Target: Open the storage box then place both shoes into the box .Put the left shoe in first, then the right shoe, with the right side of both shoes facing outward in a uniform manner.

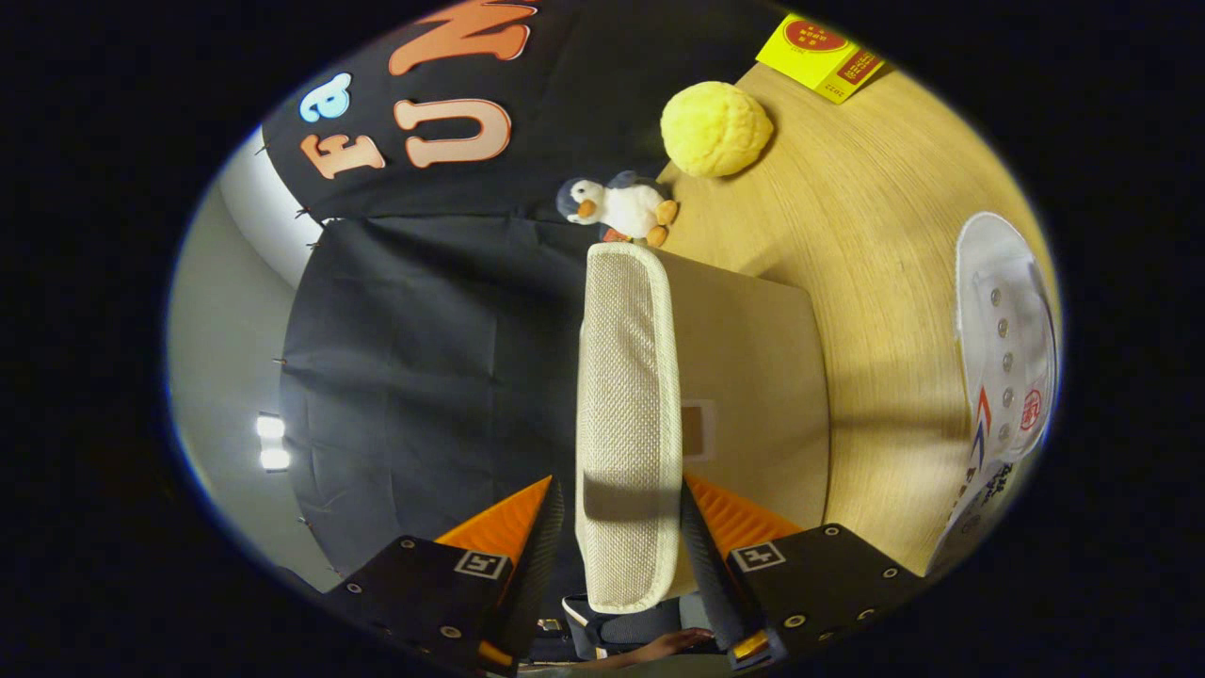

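Note:
The view is rolled sideways, so the wooden table (885,235) stands to the right of the fingers. The storage box (753,377) is tan with a small label window. Its woven beige lid (626,377) stands edge-on and runs away from me between the two fingers. My gripper (623,513) is shut on the lid's near end, one finger pressing on each face. A white high-top shoe (1012,339) with eyelets and a red badge lies on the table beyond the box. Part of a second white shoe (979,508) lies beside it, nearer to me.
A yellow fluffy ball (715,129) and a small plush penguin (621,207) sit on the table past the box's far end. A yellow carton (821,52) lies further off. A person's hand (659,648) shows under the fingers.

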{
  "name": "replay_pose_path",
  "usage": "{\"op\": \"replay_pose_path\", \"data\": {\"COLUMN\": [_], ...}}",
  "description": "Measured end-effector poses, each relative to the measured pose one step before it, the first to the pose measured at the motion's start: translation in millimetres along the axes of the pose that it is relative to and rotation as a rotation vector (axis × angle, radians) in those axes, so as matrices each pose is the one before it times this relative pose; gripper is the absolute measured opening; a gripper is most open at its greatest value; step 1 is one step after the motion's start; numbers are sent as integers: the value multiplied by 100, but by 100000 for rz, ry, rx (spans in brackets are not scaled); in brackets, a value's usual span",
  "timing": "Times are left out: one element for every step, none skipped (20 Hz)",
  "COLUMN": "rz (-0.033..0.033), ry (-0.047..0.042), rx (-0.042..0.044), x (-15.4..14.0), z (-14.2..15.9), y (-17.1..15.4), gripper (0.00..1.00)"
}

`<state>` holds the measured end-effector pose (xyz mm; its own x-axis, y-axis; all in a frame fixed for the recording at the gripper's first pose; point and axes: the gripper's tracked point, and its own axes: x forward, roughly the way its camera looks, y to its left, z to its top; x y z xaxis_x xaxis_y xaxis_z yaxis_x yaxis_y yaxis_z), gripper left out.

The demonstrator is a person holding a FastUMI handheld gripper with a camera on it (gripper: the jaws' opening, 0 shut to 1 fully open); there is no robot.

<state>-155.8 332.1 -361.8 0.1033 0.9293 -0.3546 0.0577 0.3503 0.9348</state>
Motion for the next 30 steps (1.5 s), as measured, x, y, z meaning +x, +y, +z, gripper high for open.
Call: {"op": "replay_pose_path", "data": {"rz": [969,352,649,1509,1181,1299,867,550,286,426,704,372,-163,-931,-1144,-844,152,-781,-581,-558,-540,-331,-472,-402,-778,-730,-1358,-1473,-1541,-1560], "ry": [340,-994,-1368,-416,282,270,-289,-654,-1114,-1997,-1439,103,1273,1359,1633,561,276,26,949,1352,988,1181,1354,1668,1475,1432,1347,944,1320,1575], "rx": [-2514,-3147,-3943,-4168,-3501,-3464,-2944,-2445,-2331,-2384,-2189,-1174,-961,-1398,-2149,-2312,-2731,-3111,-2779,-2508,-2160,-1647,-850,8,118,-829,-1157,-653,317,26], "x": [-254,-43,85,197,443,624,427,595,160,378,254,593,706,883,1122,982,778,972,972,1188,1452,950,961,1239,1610,1286,1118,1062,1016,905], "z": [-137,239,198,86,-102,248,380,354,260,470,119,88,-338,-74,15,235,165,218,-64,-237,-106,-357,-341,-338,-329,-273,-255,-240,-257,-354], "y": [917,1150,1382,1605,1486,1478,1269,1162,1075,1083,1053,929,819,513,577,809,977,765,815,575,509,433,633,319,96,151,46,196,312,55], "gripper": [68,60,54,48,42,36,33,27,25,18,16,14,13,13,13,13,14,14,14,16,16,17,17,17,17,17,17,19,19,21]}}
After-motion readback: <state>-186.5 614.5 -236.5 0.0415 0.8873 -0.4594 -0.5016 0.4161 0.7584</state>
